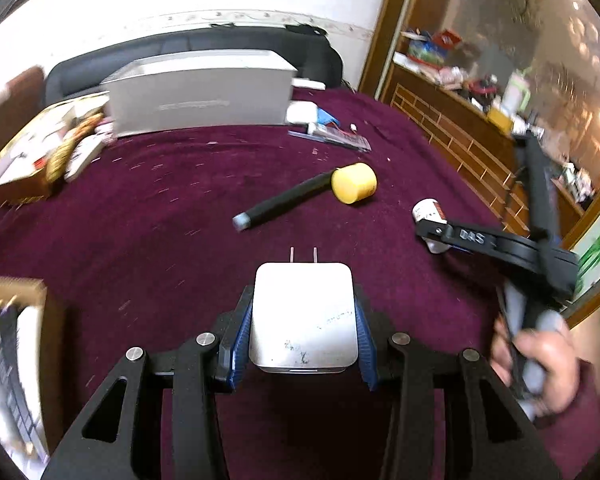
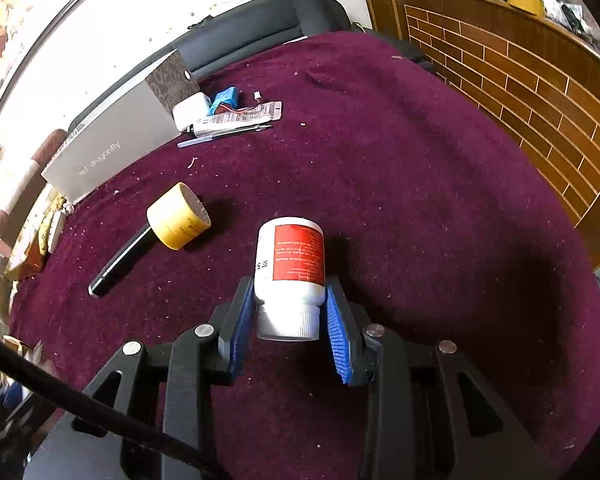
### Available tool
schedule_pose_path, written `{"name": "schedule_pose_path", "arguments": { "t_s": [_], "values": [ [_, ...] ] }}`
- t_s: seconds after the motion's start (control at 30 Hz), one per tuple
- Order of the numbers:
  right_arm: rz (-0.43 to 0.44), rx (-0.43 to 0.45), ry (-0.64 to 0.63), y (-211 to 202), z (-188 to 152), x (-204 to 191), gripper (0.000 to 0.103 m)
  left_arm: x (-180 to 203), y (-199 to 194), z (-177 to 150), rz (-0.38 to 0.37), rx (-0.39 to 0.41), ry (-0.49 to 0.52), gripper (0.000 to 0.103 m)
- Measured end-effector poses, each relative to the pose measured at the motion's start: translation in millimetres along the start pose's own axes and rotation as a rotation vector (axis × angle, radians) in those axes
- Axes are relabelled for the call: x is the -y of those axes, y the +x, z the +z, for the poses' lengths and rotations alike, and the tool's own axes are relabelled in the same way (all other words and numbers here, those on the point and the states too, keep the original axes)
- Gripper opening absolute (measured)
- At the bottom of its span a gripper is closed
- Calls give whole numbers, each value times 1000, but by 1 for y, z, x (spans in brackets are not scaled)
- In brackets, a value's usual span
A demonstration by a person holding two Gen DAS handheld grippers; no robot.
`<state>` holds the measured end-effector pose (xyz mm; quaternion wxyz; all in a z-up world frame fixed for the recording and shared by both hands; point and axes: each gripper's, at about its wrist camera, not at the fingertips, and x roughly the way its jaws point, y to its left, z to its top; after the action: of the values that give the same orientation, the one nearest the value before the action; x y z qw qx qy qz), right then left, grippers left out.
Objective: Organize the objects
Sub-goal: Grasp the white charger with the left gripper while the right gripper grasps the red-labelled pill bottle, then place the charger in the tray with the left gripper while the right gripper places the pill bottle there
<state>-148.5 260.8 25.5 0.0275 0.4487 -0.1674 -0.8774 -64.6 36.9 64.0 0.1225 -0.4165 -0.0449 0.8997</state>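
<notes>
Left hand-held gripper (image 1: 303,330) pinching white plug-in charger (image 1: 303,318), prongs forward, above maroon surface (image 1: 160,216); right hand-held gripper (image 2: 288,314) pinching white pill bottle (image 2: 290,270) at cap end, red label up; yellow-headed mallet (image 2: 178,222) lying loose between; grey box (image 1: 198,94) at far edge; likely carrying step, both items held; next: pick drop spots, release gently.

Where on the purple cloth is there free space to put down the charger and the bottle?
The cloth lies bare right of the pill bottle, toward the brick-pattern counter. Another bare strip runs between the yellow-headed mallet and the grey box. Crowded: small items at the box's right end.
</notes>
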Motion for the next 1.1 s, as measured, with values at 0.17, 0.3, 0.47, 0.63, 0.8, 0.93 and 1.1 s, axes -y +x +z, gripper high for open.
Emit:
{"name": "schedule_pose_path", "arguments": {
  "t_s": [0.17, 0.3, 0.47, 0.63, 0.8, 0.93, 1.1],
  "values": [
    [58, -17, 24, -15, -1, -6, 32, -40, -62, -33, 54, 24, -51, 39],
    [119, -13, -11, -45, -10, -33, 32, -77, -101, -61, 125, 45, -91, 39],
    [219, -21, -129, -82, -41, -101, 32, -131, -140, -95, 194, 63, -188, 39],
    [342, -119, -240, -87, -92, -183, 32, -175, -157, -112, 275, 86, -244, 39],
    [413, -206, -329, -81, -138, -243, 32, -214, -155, -118, 325, 77, -282, 39],
    [460, -276, -389, -77, -172, -282, 33, -240, -146, -120, 334, 47, -314, 39],
    [480, -349, -477, -73, -212, -312, 33, -251, -135, -117, 327, 21, -326, 39]
  ]
}}
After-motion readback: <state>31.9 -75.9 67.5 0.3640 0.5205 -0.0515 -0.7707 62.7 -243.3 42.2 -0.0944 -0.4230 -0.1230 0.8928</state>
